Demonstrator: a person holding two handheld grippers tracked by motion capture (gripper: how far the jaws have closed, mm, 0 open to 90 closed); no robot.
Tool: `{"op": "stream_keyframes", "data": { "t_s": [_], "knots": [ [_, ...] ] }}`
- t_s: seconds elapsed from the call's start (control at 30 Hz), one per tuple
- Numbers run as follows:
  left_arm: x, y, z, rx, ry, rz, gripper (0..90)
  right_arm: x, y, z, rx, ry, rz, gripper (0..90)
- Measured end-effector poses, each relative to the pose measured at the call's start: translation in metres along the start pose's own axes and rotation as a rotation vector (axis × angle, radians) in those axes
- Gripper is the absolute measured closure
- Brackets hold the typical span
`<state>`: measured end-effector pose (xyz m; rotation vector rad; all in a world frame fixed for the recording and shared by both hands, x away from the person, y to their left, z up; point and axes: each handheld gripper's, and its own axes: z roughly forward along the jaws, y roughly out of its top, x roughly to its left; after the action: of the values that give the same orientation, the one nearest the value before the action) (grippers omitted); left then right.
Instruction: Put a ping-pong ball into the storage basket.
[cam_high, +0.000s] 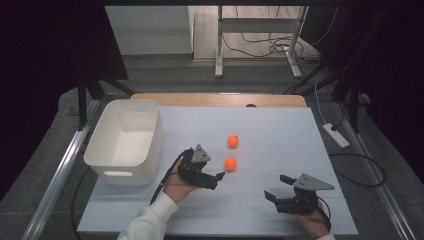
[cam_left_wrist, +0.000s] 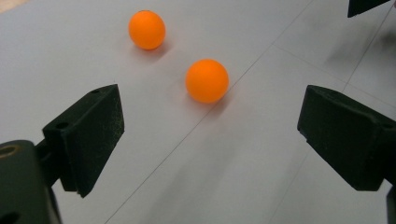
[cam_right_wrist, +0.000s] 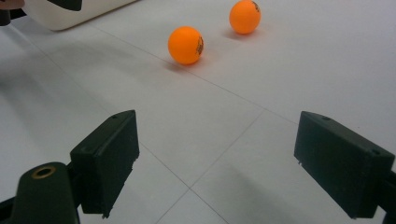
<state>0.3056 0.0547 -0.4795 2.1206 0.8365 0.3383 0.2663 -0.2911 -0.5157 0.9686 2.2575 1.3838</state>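
Two orange balls lie on the white table top. The nearer ball (cam_high: 230, 163) (cam_left_wrist: 207, 80) (cam_right_wrist: 186, 45) rests just ahead of my left gripper (cam_high: 216, 179) (cam_left_wrist: 212, 116), whose jaws stand open and apart from it. The farther ball (cam_high: 233, 141) (cam_left_wrist: 146, 29) (cam_right_wrist: 244, 16) sits a little behind the nearer one. My right gripper (cam_high: 275, 186) (cam_right_wrist: 215, 135) is open and holds nothing, low over the table at the front right and well short of both balls.
A white plastic bin (cam_high: 125, 140) (cam_right_wrist: 70, 16) stands at the table's left side, just left of my left hand. A wooden strip (cam_high: 220, 99) runs along the far edge. Cables and a power strip (cam_high: 335, 135) lie on the floor to the right.
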Motion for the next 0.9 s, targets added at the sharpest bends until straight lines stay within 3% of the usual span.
{"op": "stream_keyframes", "data": {
  "t_s": [0.27, 0.9],
  "knots": [
    [0.003, 0.002, 0.018, 0.021, -0.012, -0.013, 8.4, 0.001, 0.000, 0.002, 0.013, -0.005, -0.012, 13.7],
    [-0.002, 0.022, 0.048, 0.098, -0.023, 0.044, 8.6, -0.001, -0.001, 0.001, 0.012, -0.011, -0.008, 13.7]
  ]
}}
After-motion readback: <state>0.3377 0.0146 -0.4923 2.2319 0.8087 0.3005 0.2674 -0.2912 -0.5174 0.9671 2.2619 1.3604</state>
